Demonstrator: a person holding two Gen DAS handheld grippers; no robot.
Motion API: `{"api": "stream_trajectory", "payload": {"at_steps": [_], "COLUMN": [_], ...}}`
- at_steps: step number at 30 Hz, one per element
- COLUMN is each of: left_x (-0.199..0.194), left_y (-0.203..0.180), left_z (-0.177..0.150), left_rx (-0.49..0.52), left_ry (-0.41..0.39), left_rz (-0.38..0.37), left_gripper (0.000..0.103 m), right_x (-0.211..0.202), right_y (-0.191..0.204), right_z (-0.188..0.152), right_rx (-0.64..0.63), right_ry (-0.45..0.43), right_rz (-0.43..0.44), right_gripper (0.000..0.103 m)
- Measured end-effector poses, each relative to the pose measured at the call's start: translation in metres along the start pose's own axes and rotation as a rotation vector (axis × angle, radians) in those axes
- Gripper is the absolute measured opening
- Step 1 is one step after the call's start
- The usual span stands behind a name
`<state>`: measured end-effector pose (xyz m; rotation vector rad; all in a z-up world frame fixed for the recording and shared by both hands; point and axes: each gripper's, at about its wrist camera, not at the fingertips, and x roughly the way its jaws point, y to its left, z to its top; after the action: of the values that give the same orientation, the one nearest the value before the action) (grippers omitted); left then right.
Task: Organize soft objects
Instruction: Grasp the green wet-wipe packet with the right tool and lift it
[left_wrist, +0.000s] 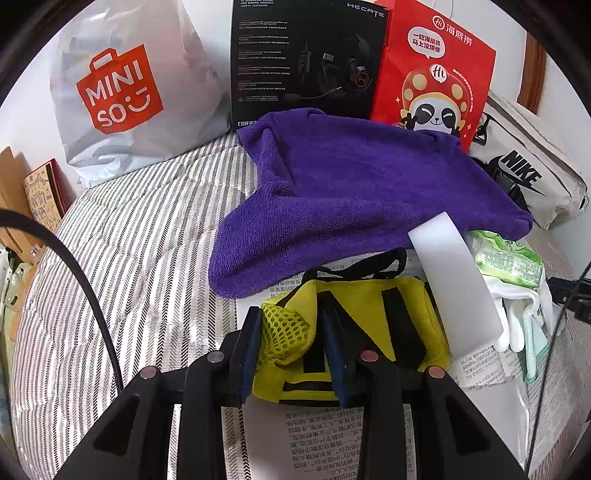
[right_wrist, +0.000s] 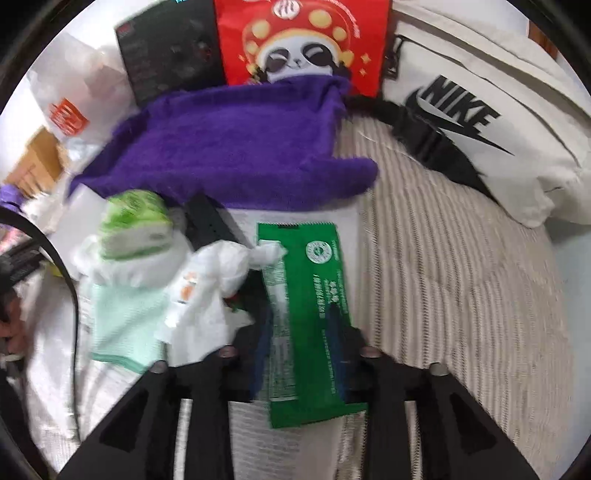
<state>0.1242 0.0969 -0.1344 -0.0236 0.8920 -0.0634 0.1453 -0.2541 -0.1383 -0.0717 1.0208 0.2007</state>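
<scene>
Purple towel (left_wrist: 354, 199) overlaps white sponge (left_wrist: 454, 280) behind yellow bag (left_wrist: 354, 332).

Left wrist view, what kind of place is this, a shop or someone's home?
Probably a home bedroom: the things lie on a striped quilt like a bed's, with a Miniso bag, a headset box and a Nike bag against the wall.
</scene>
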Motion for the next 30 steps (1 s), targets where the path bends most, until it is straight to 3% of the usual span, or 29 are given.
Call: {"api": "stream_trajectory", "payload": {"at_steps": [1, 3, 5, 16, 19, 21, 22, 23, 24, 27, 30], "left_x": [0.0, 0.0, -0.001, 0.0, 0.0, 0.0, 0.0, 0.0, 0.0, -0.001, 0.0], "left_y": [0.0, 0.001, 0.0, -0.002, -0.002, -0.001, -0.002, -0.002, -0.002, -0.003, -0.003], "left_z": [0.0, 0.0, 0.0, 0.0, 0.0, 0.0, 0.0, 0.0, 0.0, 0.0, 0.0], "left_rx": [-0.001, -0.005, -0.005, 0.001, 0.002, 0.002, 0.003, 0.004, 0.005, 0.006, 0.01], "left_ry": [0.0, 0.0, 0.0, 0.001, 0.001, 0.001, 0.001, 0.001, 0.001, 0.0, 0.0], "left_rz": [-0.001, -0.005, -0.005, 0.001, 0.001, 0.002, 0.003, 0.004, 0.005, 0.006, 0.011], "left_gripper": [0.031, 0.031, 0.032, 0.032, 0.032, 0.032, 0.032, 0.032, 0.032, 0.032, 0.032], "right_x": [-0.002, -0.004, -0.003, 0.005, 0.011, 0.013, 0.013, 0.011, 0.009, 0.009, 0.009], "right_y": [0.001, 0.004, 0.002, -0.024, -0.034, -0.037, -0.039, -0.038, -0.036, -0.024, -0.031], "right_z": [-0.002, -0.005, -0.009, -0.012, -0.016, -0.018, -0.019, -0.02, -0.02, -0.025, -0.027], "right_rx": [-0.003, -0.024, -0.037, -0.043, -0.034, -0.018, -0.009, -0.007, -0.003, -0.064, -0.008], "right_ry": [-0.004, -0.007, -0.016, -0.005, -0.018, -0.019, -0.016, -0.011, -0.003, 0.004, -0.015], "right_rz": [-0.008, -0.018, -0.07, -0.13, -0.065, -0.033, 0.003, 0.043, 0.049, -0.013, 0.013], "right_gripper": [0.038, 0.065, 0.073, 0.072, 0.072, 0.066, 0.059, 0.043, 0.038, 0.036, 0.034]}}
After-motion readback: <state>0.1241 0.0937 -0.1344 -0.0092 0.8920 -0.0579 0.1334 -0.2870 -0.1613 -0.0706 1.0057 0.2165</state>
